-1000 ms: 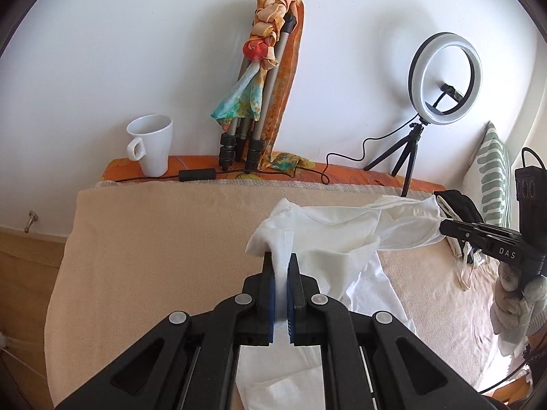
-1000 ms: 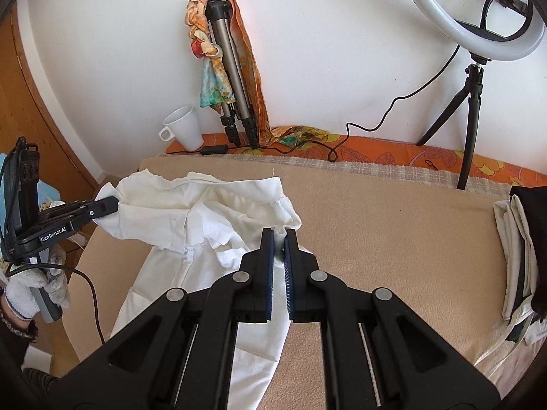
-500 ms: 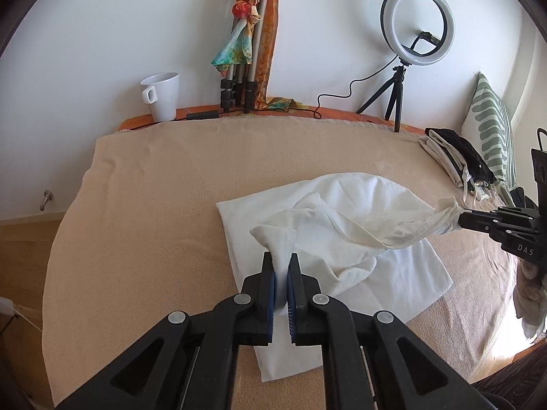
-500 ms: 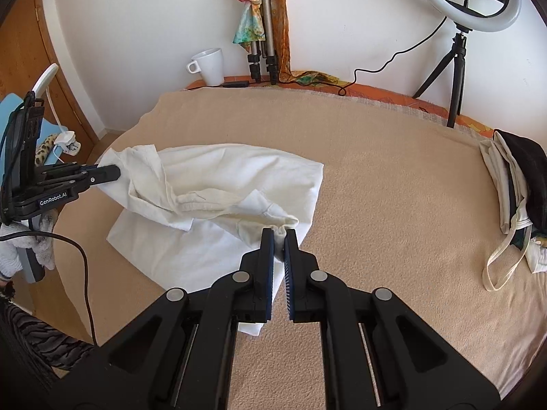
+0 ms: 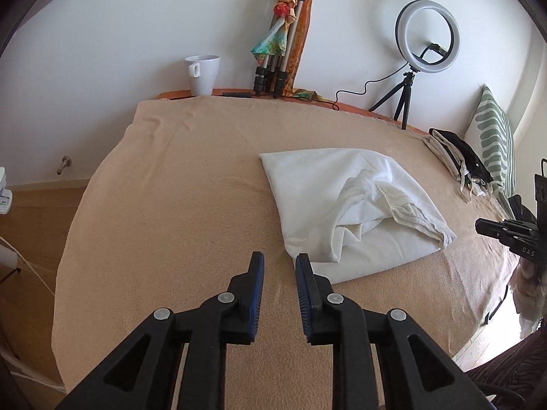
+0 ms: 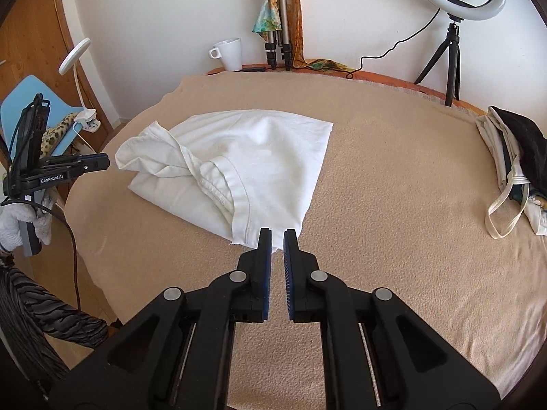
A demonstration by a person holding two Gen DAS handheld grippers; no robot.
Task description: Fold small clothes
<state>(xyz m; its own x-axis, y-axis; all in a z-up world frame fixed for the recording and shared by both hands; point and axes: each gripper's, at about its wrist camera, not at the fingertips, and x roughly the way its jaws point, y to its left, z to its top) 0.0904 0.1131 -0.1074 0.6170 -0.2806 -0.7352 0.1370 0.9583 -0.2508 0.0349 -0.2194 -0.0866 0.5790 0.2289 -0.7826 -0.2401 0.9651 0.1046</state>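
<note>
Across the bed: a beige fleece blanket (image 5: 171, 205) is spread flat as the work surface, and bare blanket is seen on every side of the cloth.
Garment: a white cotton top (image 5: 324, 184), folded over once, is laid right of centre in the left view; its far edge is straight, and its near corner lies just beside the left gripper.
Bunched ridge (image 5: 369, 188): a rumpled fold of sleeve and hem is heaped on the upper layer, so the fold is judged loose and not yet flat.
Left gripper (image 5: 278, 259): its jaws are opening; nothing is seen between them, only blanket.
Right gripper (image 6: 277, 235): its fingers are brought almost together at the hem corner. Whether a sliver of cloth is pinched cannot be told, since a strip of blanket appears between tip and cloth in the left view.
Step in hand: the fold is judged as being let go.
Doing it well: both corners should be freed low and without dragging, so the layers are not shifted; the ridge should then be pulled out flat before any further fold is made.
</note>
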